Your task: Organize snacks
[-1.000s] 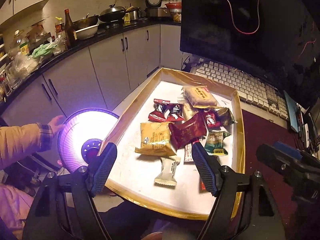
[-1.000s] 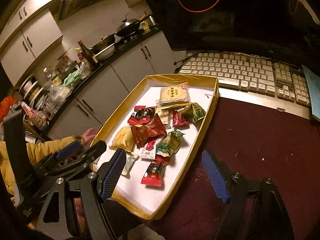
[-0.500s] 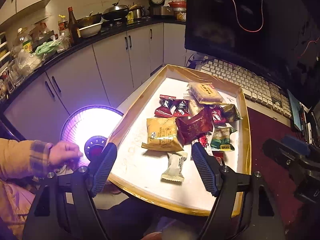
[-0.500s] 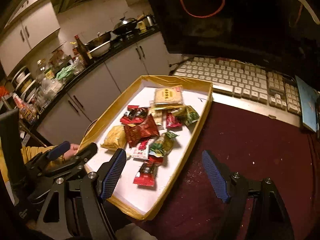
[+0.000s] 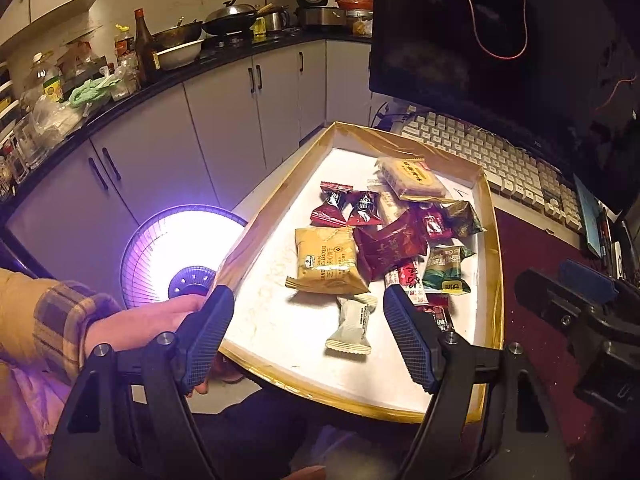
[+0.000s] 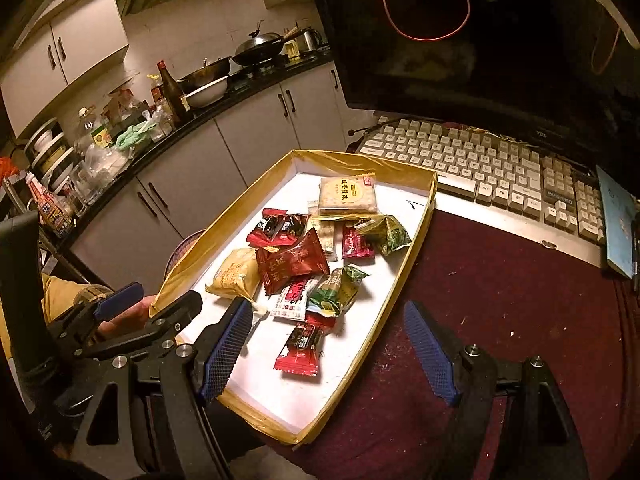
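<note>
A shallow white tray with a gold rim (image 5: 491, 240) (image 6: 420, 236) holds a heap of wrapped snacks. Among them are a gold cracker packet (image 5: 326, 259) (image 6: 236, 274), a dark red packet (image 5: 390, 249) (image 6: 292, 265), a white candy bar (image 5: 352, 326), a green packet (image 5: 444, 270) (image 6: 336, 290) and a small red packet (image 6: 300, 348) near the front. My left gripper (image 5: 308, 338) is open and empty above the tray's near edge. My right gripper (image 6: 330, 354) is open and empty over the tray's near right corner.
A white keyboard (image 6: 492, 168) and a dark monitor (image 6: 480, 40) stand behind the tray. A dark red mat (image 6: 500, 320) lies to its right. A glowing heater (image 5: 180, 252) sits on the floor at left. A hand (image 5: 160, 320) reaches in beside my left gripper.
Both grippers have drawn back a little from the tray. The person's hand has moved in from the left to the left gripper's finger. The snacks have not moved.
</note>
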Tool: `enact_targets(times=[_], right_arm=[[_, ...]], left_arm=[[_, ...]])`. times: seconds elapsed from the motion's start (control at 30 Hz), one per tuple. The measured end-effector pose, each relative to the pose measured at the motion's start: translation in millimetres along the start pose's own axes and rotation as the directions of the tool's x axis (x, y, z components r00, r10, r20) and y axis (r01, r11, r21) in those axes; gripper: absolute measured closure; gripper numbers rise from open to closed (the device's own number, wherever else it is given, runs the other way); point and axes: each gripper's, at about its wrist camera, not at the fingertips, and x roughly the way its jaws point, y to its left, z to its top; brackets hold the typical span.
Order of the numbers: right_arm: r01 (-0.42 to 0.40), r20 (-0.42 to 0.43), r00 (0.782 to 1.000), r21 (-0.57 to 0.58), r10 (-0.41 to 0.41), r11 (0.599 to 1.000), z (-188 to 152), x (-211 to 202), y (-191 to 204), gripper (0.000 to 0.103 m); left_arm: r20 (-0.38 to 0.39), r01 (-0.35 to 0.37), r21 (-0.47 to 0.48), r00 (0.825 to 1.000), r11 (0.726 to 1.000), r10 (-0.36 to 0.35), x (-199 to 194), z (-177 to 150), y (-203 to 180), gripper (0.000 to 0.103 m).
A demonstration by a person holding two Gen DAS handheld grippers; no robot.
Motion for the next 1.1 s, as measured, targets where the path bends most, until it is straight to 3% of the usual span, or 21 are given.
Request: enact_targets(times=[1.1], right_arm=[[-0.004, -0.019, 1.0, 0.014, 0.004, 1.0, -5, 6, -11, 0.023]], left_arm=[[-0.027, -0.043, 0.048, 0.999, 0.998, 0.045, 8, -6, -22, 0.026]])
